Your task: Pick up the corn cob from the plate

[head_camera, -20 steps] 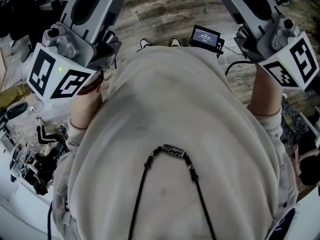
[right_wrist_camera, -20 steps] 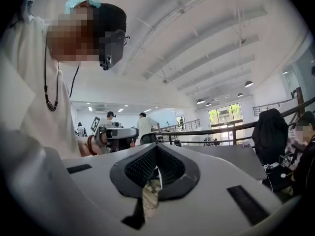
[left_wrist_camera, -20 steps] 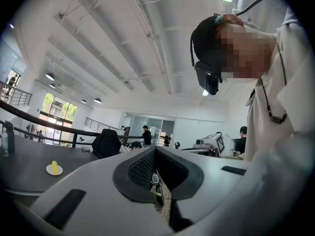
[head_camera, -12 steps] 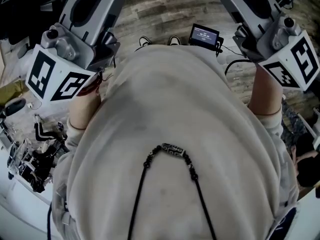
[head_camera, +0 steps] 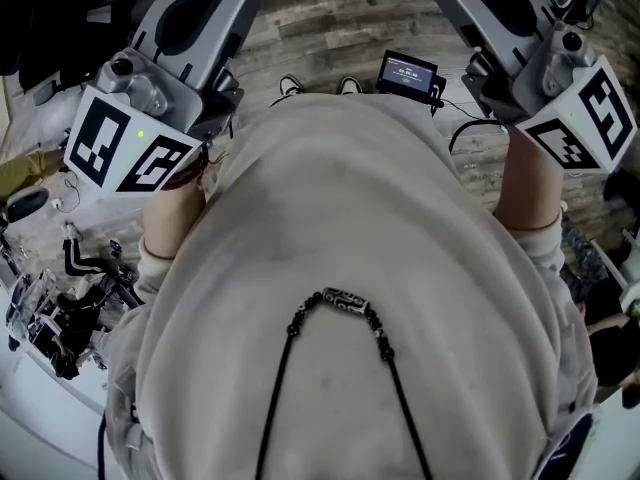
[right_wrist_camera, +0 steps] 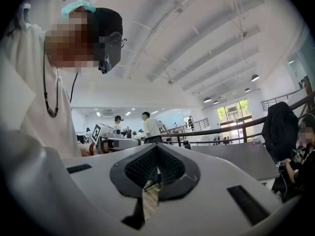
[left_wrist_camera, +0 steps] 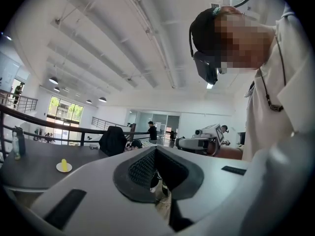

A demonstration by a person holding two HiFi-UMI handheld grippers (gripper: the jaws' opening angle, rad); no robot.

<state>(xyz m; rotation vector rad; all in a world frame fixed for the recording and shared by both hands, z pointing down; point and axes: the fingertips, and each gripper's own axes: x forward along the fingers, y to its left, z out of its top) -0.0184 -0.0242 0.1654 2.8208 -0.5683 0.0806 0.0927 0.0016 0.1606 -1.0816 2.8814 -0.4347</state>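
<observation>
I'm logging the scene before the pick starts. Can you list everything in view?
corn cob: one, yellow, on the plate
plate: one, white, on the dark table, far left in the left gripper view
dark table: one, grey-black, left of the person
bottle: one, colour unclear, at the table's far left
black jacket: one, draped by the railing
small screen: one, black and lit, ahead of the person
bystanders: at least two, far back in the hall
necklace: one, black cord with a bead, on the person's white shirt
left tongs: one, grey-white, jaws together, empty
right tongs: one, grey-white, jaws together, empty
</observation>
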